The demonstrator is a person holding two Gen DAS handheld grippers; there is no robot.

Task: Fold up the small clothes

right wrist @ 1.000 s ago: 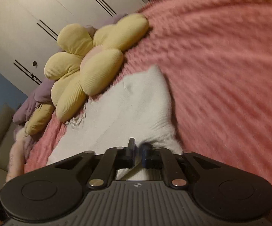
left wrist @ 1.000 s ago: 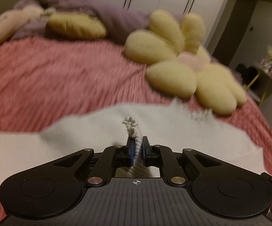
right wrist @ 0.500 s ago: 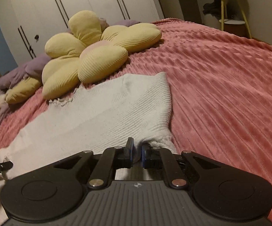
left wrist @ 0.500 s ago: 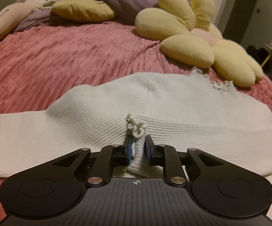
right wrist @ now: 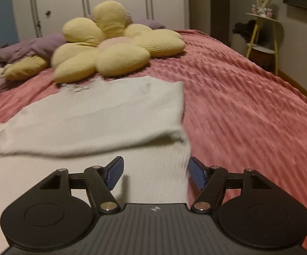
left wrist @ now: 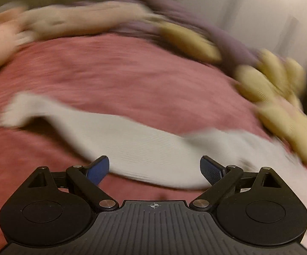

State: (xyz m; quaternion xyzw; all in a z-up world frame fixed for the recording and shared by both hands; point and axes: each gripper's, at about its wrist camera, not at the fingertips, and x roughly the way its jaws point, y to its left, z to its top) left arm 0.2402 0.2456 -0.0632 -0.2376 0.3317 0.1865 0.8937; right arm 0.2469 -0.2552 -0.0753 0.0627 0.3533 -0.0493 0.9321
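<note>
the sleeve (left wrist: 132, 146) runs crosswise just ahead of the left gripper (left wrist: 154, 167) — nearer than the right gripper (right wrist: 155, 173); both are opening, gripping nothing.

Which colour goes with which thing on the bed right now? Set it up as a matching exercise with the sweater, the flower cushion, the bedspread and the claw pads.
Things:
1. sweater
2. flower cushion
3. bedspread
4. right claw pads

Colours:
A. pink
B. blue
C. off-white
D. yellow

Pairs: 1-C, 2-D, 3-A, 4-B
</note>
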